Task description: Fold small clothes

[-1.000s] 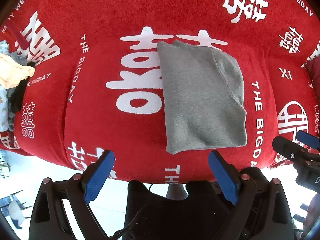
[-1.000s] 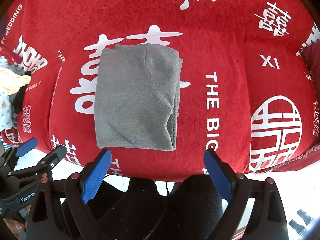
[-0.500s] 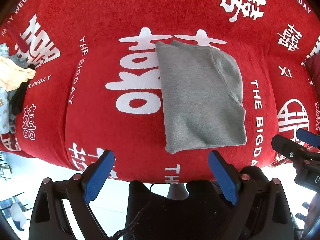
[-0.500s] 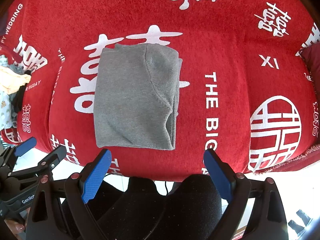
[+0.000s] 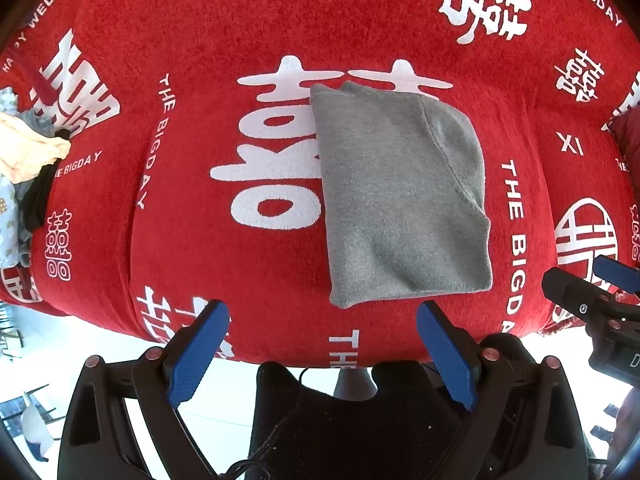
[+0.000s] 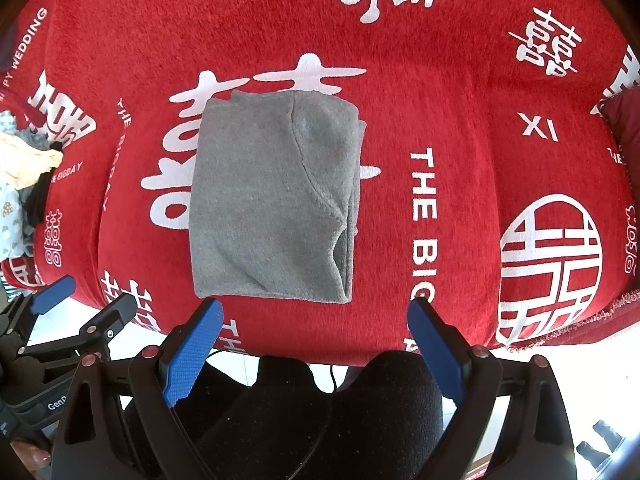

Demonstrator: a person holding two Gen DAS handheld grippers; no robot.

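The grey garment [image 6: 272,200] lies folded into a neat rectangle on the red printed cover [image 6: 460,80], just ahead of both tools and apart from the unfolded pile [image 5: 24,168] at the far left. The left tool [image 5: 320,344] and the right tool [image 6: 314,336] each hover spread wide and empty. This fold looks finished, so a good next step would be lifting it by the near edge with both tools together, keeping the layers stacked.

Clothes pile [image 5: 24,168] cut off by left edge.
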